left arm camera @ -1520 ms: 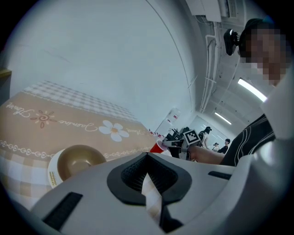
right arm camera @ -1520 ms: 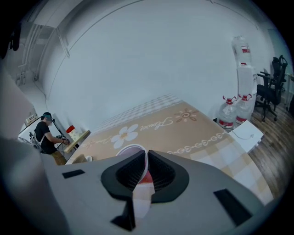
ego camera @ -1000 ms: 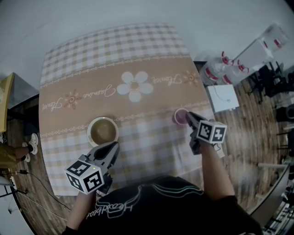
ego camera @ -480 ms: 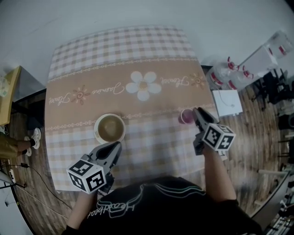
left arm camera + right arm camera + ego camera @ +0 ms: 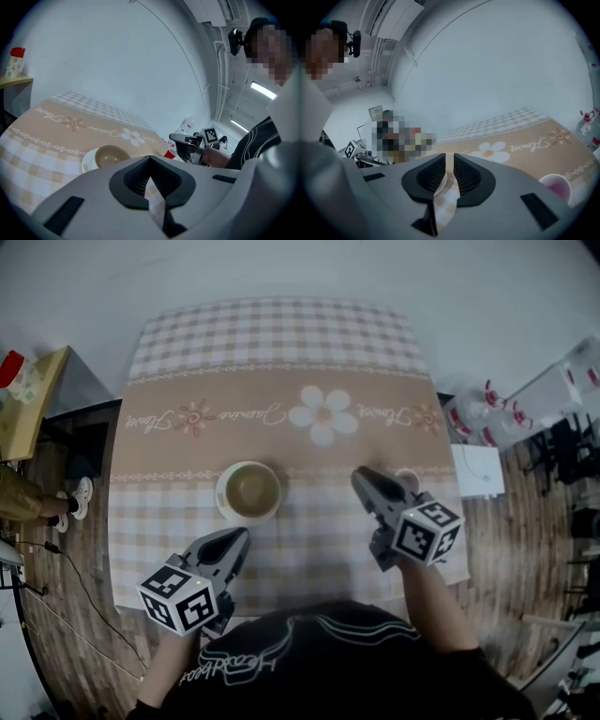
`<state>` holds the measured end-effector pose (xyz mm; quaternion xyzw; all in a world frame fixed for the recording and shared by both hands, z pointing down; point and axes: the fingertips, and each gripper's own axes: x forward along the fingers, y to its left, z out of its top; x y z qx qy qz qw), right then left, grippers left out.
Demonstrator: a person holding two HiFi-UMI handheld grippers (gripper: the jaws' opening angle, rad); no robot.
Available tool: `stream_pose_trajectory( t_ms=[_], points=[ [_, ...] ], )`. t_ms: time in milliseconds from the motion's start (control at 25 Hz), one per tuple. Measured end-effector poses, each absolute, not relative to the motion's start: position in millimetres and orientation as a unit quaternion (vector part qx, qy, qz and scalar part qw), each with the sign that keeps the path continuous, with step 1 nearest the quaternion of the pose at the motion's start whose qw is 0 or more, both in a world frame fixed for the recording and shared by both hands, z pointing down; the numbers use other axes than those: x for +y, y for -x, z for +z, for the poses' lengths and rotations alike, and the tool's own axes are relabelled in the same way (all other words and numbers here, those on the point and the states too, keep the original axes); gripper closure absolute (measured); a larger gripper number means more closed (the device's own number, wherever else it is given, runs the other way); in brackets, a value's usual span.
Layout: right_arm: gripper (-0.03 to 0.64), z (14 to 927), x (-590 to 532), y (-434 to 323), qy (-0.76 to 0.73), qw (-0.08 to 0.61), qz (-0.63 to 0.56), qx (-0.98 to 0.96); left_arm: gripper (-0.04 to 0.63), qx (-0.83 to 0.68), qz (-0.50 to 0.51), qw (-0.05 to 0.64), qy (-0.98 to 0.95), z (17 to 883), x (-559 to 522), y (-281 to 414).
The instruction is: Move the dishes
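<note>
A beige bowl (image 5: 248, 490) stands on a white saucer on the checked tablecloth (image 5: 281, 343), left of the middle; in the left gripper view the bowl (image 5: 110, 155) lies ahead of the jaws. A pink cup (image 5: 409, 478) near the table's right edge is mostly hidden behind my right gripper (image 5: 360, 477), which is shut and empty just left of it. In the right gripper view the cup (image 5: 555, 185) is low at the right, beside the gripper (image 5: 449, 160). My left gripper (image 5: 240, 535) hovers near the front edge, below the bowl, shut and empty (image 5: 150, 161).
Water bottles (image 5: 486, 411) and a white box (image 5: 479, 471) are on the wooden floor right of the table. A yellow shelf (image 5: 28, 399) with a red-capped container stands at the left. A flower print (image 5: 323, 415) marks the cloth's middle.
My right gripper has moved left, away from the pink cup toward the table's middle. The left gripper has stayed near the front edge. The head view has shifted.
</note>
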<state>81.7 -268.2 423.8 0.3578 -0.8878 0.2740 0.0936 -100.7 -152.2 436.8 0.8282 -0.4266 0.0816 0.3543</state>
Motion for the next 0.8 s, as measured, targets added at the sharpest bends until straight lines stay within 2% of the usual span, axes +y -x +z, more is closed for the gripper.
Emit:
stream_pose_trajectory(
  t_ms=[120,280,800],
  points=[
    [0.581,427.5,-253.8,-43.4,-0.294,0.094,0.294,-0.904,0.600,-0.440,0.077,0.354,-0.822,436.1,-143.8,113.3],
    [0.585,437.3,-240.3,-0.5,-0.230,0.097,0.325,-0.912,0.600,-0.462,0.069,0.357,-0.809,436.0,-130.7,130.8],
    [0.570,491.1,-234.7,54.5,-0.208,0.172,0.345,-0.899,0.600,-0.507,0.053,0.368,-0.778,439.4,-99.2,165.9]
  ],
)
